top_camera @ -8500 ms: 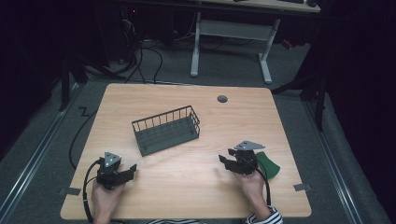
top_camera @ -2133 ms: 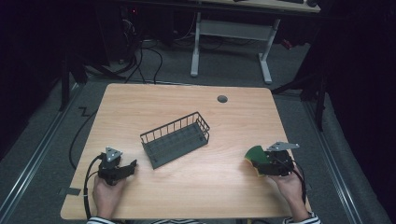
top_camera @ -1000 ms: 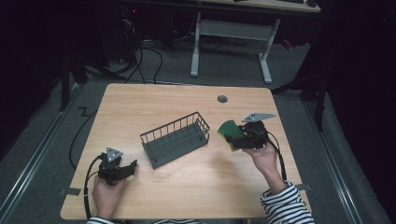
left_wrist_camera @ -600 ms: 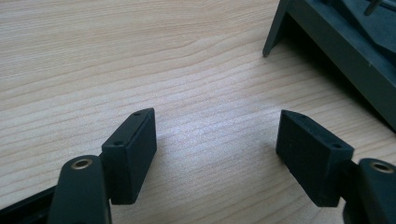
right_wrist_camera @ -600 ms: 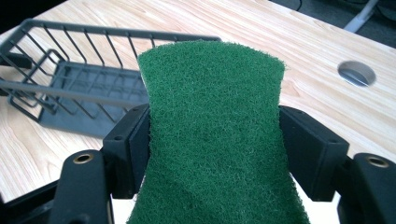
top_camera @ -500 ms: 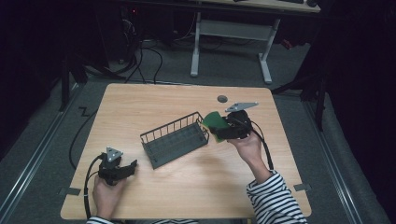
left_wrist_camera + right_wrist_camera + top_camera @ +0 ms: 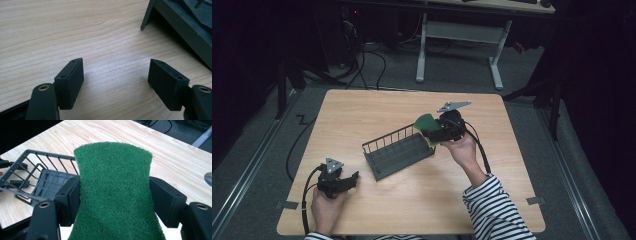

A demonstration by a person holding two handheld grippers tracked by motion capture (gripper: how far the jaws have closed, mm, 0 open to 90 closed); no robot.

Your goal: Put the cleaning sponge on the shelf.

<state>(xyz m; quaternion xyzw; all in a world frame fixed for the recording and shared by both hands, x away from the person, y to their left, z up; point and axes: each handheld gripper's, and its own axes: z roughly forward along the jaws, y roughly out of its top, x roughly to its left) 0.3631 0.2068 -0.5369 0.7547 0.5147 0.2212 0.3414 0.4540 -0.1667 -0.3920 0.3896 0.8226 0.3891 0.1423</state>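
Observation:
A green scouring sponge (image 7: 427, 124) (image 7: 115, 192) is squeezed between the jaws of my right gripper (image 7: 438, 134) (image 7: 115, 197), which is shut on it. In the high view the sponge hangs over the right end of the dark wire basket (image 7: 398, 151) (image 7: 37, 182) at the table's middle. My left gripper (image 7: 343, 182) (image 7: 116, 75) rests on the table near the front left corner. Its jaws stand wide open with nothing between them. The basket's corner (image 7: 185, 27) lies a short way ahead of it.
The wooden table (image 7: 362, 110) has bare room to the left and behind the basket. A black cable (image 7: 294, 150) hangs off the left edge. A desk frame (image 7: 457, 55) and dark floor lie beyond the far edge.
My right gripper has carried the green sponge from the table's right side leftward and up to the basket's right end. The left gripper has stayed put.

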